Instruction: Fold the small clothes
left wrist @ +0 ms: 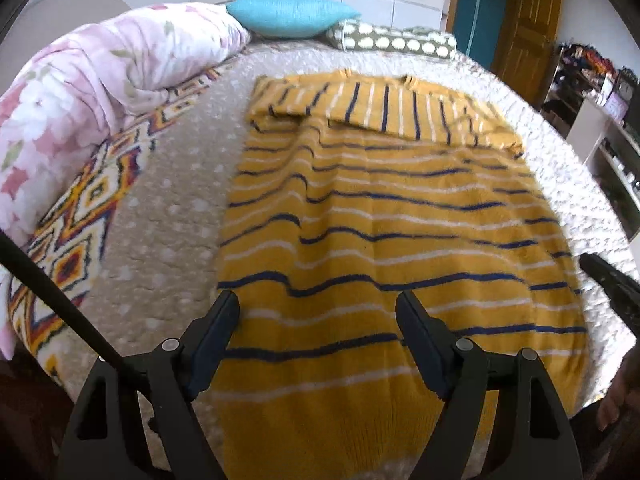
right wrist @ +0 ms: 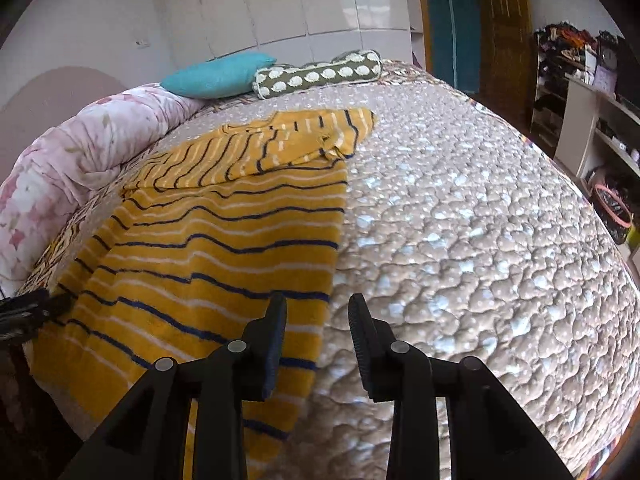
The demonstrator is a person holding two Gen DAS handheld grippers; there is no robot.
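A mustard-yellow knitted sweater (left wrist: 384, 240) is lying flat across the middle of the left wrist view, its fuzzy, ribbed surface crossed by thin navy and white stripes that are rippling where the fabric is bunching. Its sleeves are lying folded across the chest near the top of the garment, their stripes running at right angles to those of the body. In the right wrist view the same sweater (right wrist: 224, 248) is filling the left half of the frame, its straight side edge running down toward the lower centre.

The left gripper (left wrist: 318, 312) is sitting at the bottom centre of its view, its two black, blunt plastic fingers spread wide apart above the sweater's lower part and holding nothing. The right gripper (right wrist: 317, 316) is at the bottom centre of its own view, its fingers parted by a narrower gap and empty, straddling the sweater's side edge; the inner face of the right-hand finger is showing fine ridges.

The sweater is resting on a beige quilted bedspread (right wrist: 480, 220), puffy and dimpled, dotted with pale spots. In the upper left of the left wrist view a soft pink floral duvet (left wrist: 100, 80) is lying bunched up, with a smooth turquoise cushion (left wrist: 292, 16) and an olive bolster (left wrist: 396, 42) with white dots lined up along the top.
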